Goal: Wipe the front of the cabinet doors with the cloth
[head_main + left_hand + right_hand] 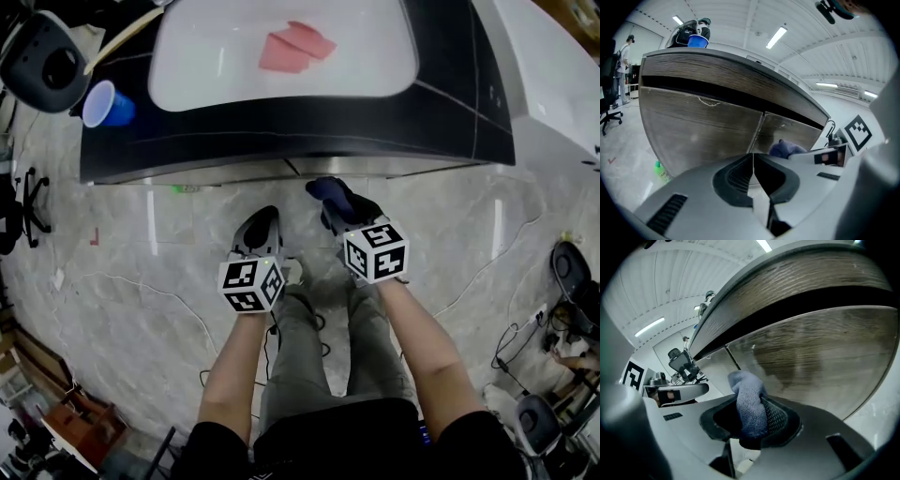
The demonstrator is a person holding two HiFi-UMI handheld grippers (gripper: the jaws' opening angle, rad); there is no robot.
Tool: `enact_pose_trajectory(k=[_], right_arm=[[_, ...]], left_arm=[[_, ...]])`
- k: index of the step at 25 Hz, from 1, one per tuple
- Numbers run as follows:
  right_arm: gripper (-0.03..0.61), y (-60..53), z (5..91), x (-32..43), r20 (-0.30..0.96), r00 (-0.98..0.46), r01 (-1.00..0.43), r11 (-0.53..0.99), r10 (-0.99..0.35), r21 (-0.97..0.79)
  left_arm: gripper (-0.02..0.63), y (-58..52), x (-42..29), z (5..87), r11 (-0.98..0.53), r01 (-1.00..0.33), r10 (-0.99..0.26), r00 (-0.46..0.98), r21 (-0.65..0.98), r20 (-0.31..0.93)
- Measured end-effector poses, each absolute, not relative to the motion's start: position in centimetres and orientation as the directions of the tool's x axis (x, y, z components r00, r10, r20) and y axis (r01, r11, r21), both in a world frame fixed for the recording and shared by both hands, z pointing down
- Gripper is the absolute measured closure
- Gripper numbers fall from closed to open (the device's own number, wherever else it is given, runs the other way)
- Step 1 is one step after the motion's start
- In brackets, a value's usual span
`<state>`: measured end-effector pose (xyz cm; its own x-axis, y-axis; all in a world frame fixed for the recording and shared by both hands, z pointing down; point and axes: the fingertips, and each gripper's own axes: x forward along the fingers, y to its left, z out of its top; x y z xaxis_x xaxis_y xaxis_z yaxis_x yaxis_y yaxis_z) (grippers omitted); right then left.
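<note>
- The cloth, a blue-grey bunch, is clamped between the right gripper's jaws, with its loose end sticking out at 12 o'clock toward the doors. A soft wad is thus the first thing to reach the wood grain.
- From the head view the cloth sits just under the overhanging edge of the surface, very near the door fronts. I cannot tell whether it touches them.
- The left gripper view places the cloth on the right-hand door, just at 3 o'clock of the seam between the two doors. That looks like a start from the middle, working outward.
- The left gripper has its jaws together on nothing. It hangs at 9 o'clock of the right gripper, low and back from the doors, probably to keep it clear of the wiping path.
- My judgement is that wiping is barely under way, with both doors left to cover.
- Up on the surface, a pink sheet lies at 12 o'clock and a blue cup at 10 o'clock. A green bottle stands on the floor by the left door.
</note>
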<state>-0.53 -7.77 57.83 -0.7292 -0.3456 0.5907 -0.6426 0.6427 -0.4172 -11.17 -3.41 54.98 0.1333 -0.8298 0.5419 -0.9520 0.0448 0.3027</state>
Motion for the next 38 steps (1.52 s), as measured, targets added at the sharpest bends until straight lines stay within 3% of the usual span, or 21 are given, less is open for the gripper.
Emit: enact_pose_trajectory(k=[8,14,38], right_arm=[[0.462,-9.0,58.3,-4.3,0.577,-0.75,-0.613,0.668,-0.323,-0.422],[0.462,-10.7,58.7,-3.1,0.583,-0.739,-0.625,0.667,-0.337,-0.406],[0.462,-16.3,59.3,17.9,0.603,-0.604,-0.787,0.513,-0.521,-0.344]], left_arm=[[0.598,-3.5,-12.7,55.7,0.072,-0.948,-0.83,0.115,0.31,0.546],[0.598,-4.6,-11.4,56.1,0.062,-0.948,-0.827,0.127,0.313,0.548],[0.598,-11.2,5.6,56.6,-0.167,-0.933,-0.776,0.323,0.317,0.541]])
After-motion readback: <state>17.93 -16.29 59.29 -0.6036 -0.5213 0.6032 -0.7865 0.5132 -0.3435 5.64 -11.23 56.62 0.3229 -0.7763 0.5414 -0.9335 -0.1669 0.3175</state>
